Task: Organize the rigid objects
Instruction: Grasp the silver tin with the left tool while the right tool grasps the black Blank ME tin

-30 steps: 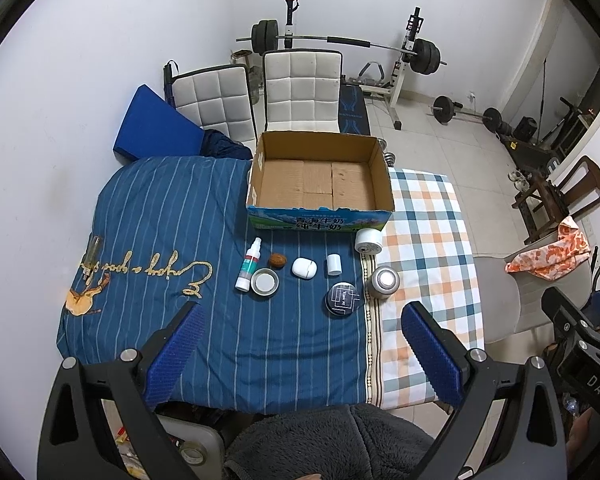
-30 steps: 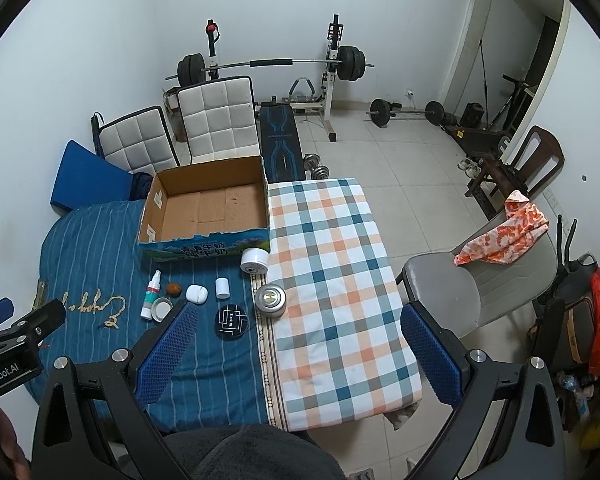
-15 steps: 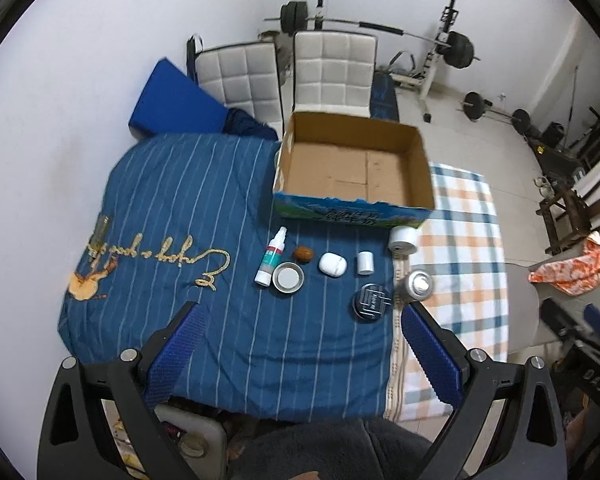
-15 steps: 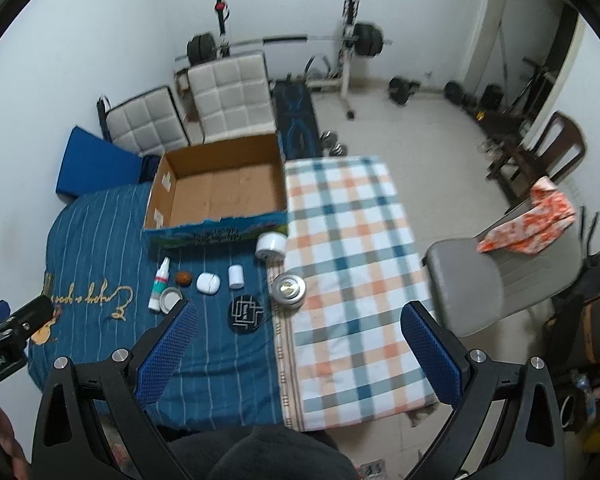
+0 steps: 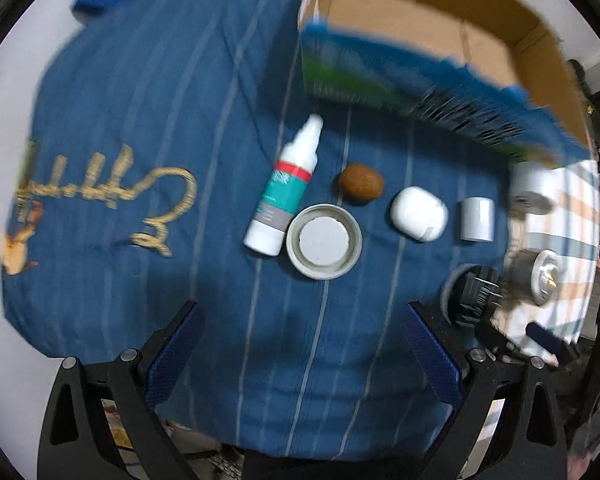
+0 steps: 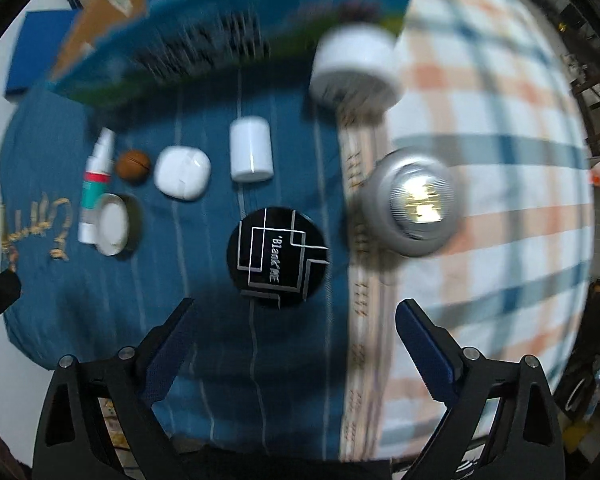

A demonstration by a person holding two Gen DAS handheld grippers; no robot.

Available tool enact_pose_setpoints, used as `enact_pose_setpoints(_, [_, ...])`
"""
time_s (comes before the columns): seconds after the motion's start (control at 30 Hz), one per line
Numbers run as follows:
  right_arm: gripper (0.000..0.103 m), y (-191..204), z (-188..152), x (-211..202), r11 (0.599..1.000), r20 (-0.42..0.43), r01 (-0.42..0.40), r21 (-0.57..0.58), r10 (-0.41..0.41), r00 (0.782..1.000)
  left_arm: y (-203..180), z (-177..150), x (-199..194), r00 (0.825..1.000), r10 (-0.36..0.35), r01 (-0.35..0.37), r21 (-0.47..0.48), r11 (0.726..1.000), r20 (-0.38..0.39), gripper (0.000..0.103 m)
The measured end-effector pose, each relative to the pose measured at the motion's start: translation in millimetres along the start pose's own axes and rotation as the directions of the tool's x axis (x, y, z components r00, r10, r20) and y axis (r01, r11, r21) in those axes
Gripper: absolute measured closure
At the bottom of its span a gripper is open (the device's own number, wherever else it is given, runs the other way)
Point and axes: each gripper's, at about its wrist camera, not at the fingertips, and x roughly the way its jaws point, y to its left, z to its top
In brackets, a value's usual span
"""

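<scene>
Both hand-held grippers point straight down with their blue-padded jaws spread wide and nothing between them: the left hand-held gripper [image 5: 302,354] hangs above the blue striped cloth [image 5: 140,100], and the right hand-held gripper [image 6: 296,350], whose jaws have just been closing slightly, hangs just below a round black tin [image 6: 278,256] lettered in white. On the cloth lie a white spray bottle [image 5: 286,196] with a teal label, touching a shallow round grey lid [image 5: 324,241]; beside them sit a small brown ball [image 5: 361,183], a white rounded case [image 5: 419,213] and a small white cylinder [image 5: 477,219]. A silver puck light [image 6: 416,208] and a white tape roll [image 6: 356,66] rest by the seam with the checked cloth [image 6: 500,160]. Behind the row stands an open cardboard box [image 5: 440,40], blurred. The surface itself is hidden under the cloths.
</scene>
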Motion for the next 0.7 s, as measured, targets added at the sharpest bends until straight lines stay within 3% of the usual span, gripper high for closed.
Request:
enact_pose_setpoints(0.07, [0.004,2.1,2.4,23.4,1.0,-0.043,-0.017,0.016,0.018,0.999,-2.3,13.4,33.5,0.998,-0.002,0.002,-0.007,1.0,-0.069,0.003])
enact_pose_setpoints(0.27, [0.004,10.2,2.5,65.2,0.998,-0.101,-0.035,0.052,0.04,0.994,-3.7,34.7,88.0,0.986,-0.016,0.007,-0.049,0.999,-0.167,0.003])
enact_pose_setpoints(0.37, [0.004,13.3,1.1,81.3,0.996,-0.118,-0.046,0.078,0.055,0.991,-5.3,39.6,99.0,0.985,-0.003,-0.006,-0.055,0.998,-0.171,0.016])
enact_pose_setpoints(0.43, [0.004,18.1,0.0,89.7,0.996,-0.12,-0.028,0.079,0.038,0.992,-5.9,41.6,105.2,0.985,-0.028,0.018,-0.059,0.998,-0.171,0.037])
enact_pose_setpoints(0.53, [0.006,26.2,-3.0,97.2,0.998,-0.127,0.005,0.067,0.004,0.992,-13.8,41.6,108.8,0.988,0.008,-0.012,-0.026,1.0,-0.155,0.041])
enact_pose_setpoints(0.63, [0.021,39.4,-11.1,102.4,0.996,-0.132,0.085,0.019,-0.081,0.988,-25.2,24.1,108.0,0.991,0.052,-0.047,0.04,0.998,-0.124,0.041])
enact_pose_setpoints(0.7, [0.036,46.4,-18.5,100.4,0.995,-0.125,0.096,-0.019,-0.098,0.987,-32.9,2.8,110.4,0.99,0.05,-0.041,0.076,0.996,-0.132,0.041])
